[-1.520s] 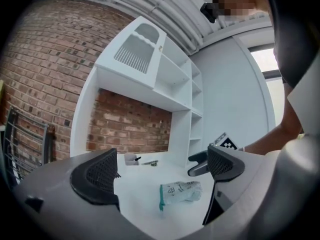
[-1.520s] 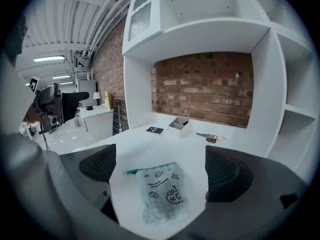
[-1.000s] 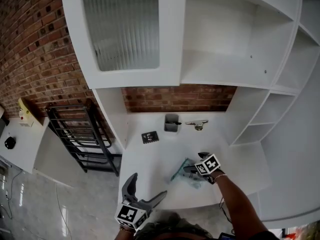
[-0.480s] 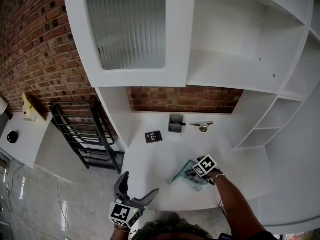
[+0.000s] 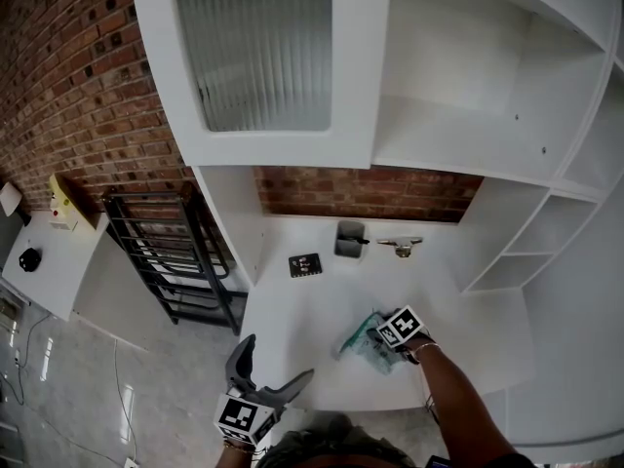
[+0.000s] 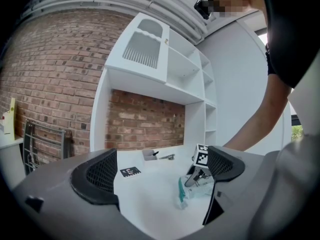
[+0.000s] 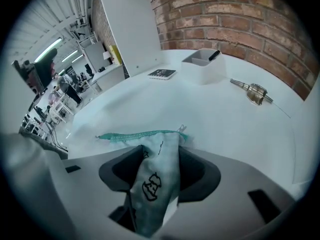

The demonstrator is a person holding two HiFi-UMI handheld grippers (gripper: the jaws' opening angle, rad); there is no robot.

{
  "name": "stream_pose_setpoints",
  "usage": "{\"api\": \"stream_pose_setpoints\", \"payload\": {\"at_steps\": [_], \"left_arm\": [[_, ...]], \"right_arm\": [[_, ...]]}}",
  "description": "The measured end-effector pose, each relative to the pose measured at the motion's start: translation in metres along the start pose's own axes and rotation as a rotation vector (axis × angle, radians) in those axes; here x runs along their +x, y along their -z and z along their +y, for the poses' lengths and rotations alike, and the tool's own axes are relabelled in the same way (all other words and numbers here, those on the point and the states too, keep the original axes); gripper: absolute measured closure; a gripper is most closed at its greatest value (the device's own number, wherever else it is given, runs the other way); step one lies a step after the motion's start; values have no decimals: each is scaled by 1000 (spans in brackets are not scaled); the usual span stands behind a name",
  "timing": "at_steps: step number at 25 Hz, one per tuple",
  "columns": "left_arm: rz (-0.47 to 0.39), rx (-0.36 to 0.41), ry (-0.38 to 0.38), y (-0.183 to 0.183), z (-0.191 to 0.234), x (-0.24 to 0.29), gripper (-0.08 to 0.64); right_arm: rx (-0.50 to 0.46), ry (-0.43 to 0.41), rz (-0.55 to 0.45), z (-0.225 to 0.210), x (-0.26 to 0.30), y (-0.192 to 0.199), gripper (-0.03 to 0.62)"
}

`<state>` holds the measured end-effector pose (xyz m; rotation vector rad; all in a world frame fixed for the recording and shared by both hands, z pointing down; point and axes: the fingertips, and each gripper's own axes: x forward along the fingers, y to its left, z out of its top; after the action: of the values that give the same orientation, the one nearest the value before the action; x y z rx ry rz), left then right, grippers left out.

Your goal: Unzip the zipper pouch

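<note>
A pale teal zipper pouch [image 5: 363, 339] with small black drawings lies on the white table [image 5: 292, 330], near its front edge. Its teal zipper [image 7: 135, 134] runs across the top, and the pull [image 7: 182, 129] sits at the right end. My right gripper [image 5: 378, 336] is closing its jaws, and the pouch's fabric [image 7: 155, 169] is pinched between its pads. My left gripper [image 5: 272, 369] hangs open off the table's front left corner with nothing in it. In its own view the left gripper [image 6: 157, 171] faces the pouch [image 6: 187, 191] from a distance.
At the back of the table stand a small grey box [image 5: 349, 240] with a pen, a metal fitting [image 5: 402, 247] and a black card [image 5: 305, 264]. White shelves rise behind and to the right. A black metal rack [image 5: 166, 261] stands on the floor at the left.
The right gripper's jaws have narrowed onto the pouch. The left gripper has dropped back slightly towards the front edge. The head camera has shifted a little.
</note>
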<state>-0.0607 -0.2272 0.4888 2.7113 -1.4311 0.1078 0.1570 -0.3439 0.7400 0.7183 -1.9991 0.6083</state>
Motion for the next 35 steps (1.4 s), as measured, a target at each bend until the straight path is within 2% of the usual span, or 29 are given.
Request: {"api": "stream_pose_setpoints", "payload": {"at_steps": [2, 6, 11, 17, 20, 23, 25, 30, 35], "left_arm": [[1, -3, -3, 0, 0, 0, -5], [6, -4, 6, 4, -4, 3, -5], [12, -18, 34, 7, -13, 11, -5], [49, -17, 91, 13, -30, 27, -5], [69, -7, 114, 13, -39, 37, -5], [64, -9, 146, 7, -49, 44, -5], [64, -6, 171, 3, -55, 49, -5], [52, -3, 259, -12, -72, 61, 16], [42, 41, 327, -26, -86, 65, 77]], "right_arm": [[6, 17, -37, -1, -4, -4, 418], [-25, 87, -171, 0, -22, -17, 565], [-118, 141, -350, 28, -57, -34, 577], [-169, 202, -565, 60, -113, -59, 578], [-263, 267, -649, 77, -142, -72, 580], [-400, 363, -708, 95, -170, -85, 580], [-451, 403, -742, 107, -191, -94, 580], [-505, 400, -833, 142, -233, -109, 580], [-557, 379, -849, 171, -249, -110, 578]]}}
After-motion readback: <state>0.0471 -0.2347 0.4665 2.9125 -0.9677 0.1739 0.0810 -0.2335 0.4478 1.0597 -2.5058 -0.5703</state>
